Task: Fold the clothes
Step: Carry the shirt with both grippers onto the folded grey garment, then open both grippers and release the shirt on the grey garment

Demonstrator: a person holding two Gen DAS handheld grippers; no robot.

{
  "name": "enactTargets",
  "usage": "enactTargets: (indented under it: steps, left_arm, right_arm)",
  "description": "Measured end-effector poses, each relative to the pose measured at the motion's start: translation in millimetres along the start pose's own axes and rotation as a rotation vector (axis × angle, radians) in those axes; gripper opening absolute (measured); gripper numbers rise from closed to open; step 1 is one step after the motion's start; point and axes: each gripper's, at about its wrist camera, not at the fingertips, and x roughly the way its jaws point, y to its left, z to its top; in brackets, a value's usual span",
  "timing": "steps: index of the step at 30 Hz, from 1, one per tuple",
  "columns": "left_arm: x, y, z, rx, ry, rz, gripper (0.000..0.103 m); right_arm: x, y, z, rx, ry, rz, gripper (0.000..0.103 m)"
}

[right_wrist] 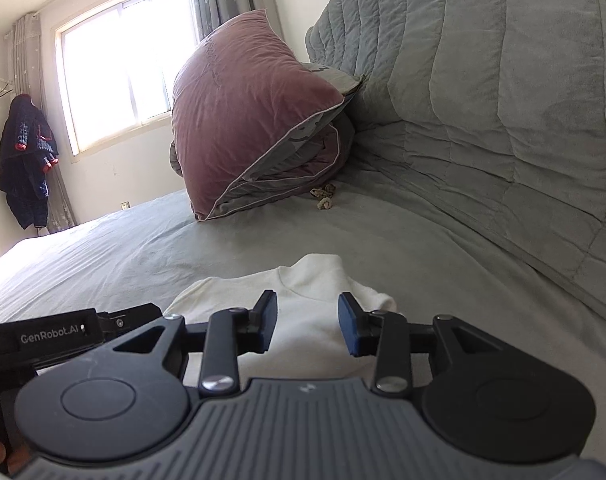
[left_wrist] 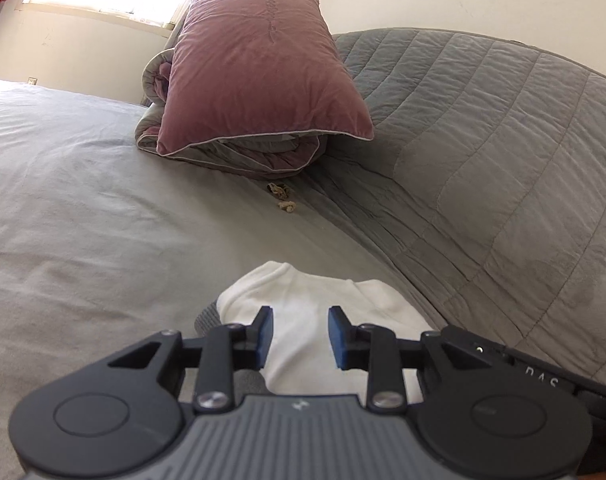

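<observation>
Both tongs are spread with nothing between their blue pads. Through the left wrist camera I see my left gripper [left_wrist: 300,336] held low over a white garment [left_wrist: 303,312]; the right wrist camera shows my right gripper [right_wrist: 307,328] over the same white garment [right_wrist: 299,312]. I cannot tell whether either pair of pads touches the cloth.

That garment is a white top lying flat on the grey bedsheet [left_wrist: 83,200], folded into a compact shape. Its high collar [right_wrist: 319,270] points away from me. From the right view its left edge runs rounded and smooth, while the right edge ends in a small bunched corner. From the left view a strip of darker grey fabric shows at the garment's left edge, beneath it.

Open sheet stretches wide to the left of the garment in both views, lightly wrinkled, running to the bed's far edge. To the right, room is tighter: a grey quilted cover [right_wrist: 503,120] rises steeply like a wall, its lower edge near the garment's right side.

Farther ahead, a dusty-pink pillow [left_wrist: 259,76] leans on a rolled grey duvet [left_wrist: 263,156]. Two small tan crumpled items [left_wrist: 281,196] lie on the sheet just in front of the duvet, well apart from the garment. A bright window [right_wrist: 115,68] and a dark hanging jacket [right_wrist: 25,160] sit beyond the bed.
</observation>
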Motion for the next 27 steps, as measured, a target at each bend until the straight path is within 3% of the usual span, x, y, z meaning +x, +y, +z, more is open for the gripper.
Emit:
enactTargets:
  steps: [3, 7, 12, 18, 27]
  left_arm:
    - [-7.2, -8.8, -13.3, 0.019, 0.013, 0.035, 0.033]
    - [-33.7, -9.8, -8.4, -0.056, 0.046, 0.016, 0.039]
    - [-76.4, -15.2, -0.3, -0.089, 0.102, 0.083, 0.046]
    - [-124.6, -24.3, 5.8, -0.041, 0.153, 0.136, 0.054]
    - [-191.2, -33.2, 10.1, 0.063, 0.213, 0.177, 0.082]
  right_arm:
    - [0.4, -5.4, -3.7, 0.076, 0.034, 0.004, 0.039]
    - [-16.3, 1.3, 0.7, 0.087, 0.050, -0.002, 0.040]
    - [-51.0, 13.0, 5.1, 0.117, 0.041, 0.004, 0.048]
    - [-95.6, 35.2, 9.5, 0.094, 0.041, -0.025, 0.052]
    - [-159.6, 74.5, 12.0, 0.055, 0.057, -0.070, 0.067]
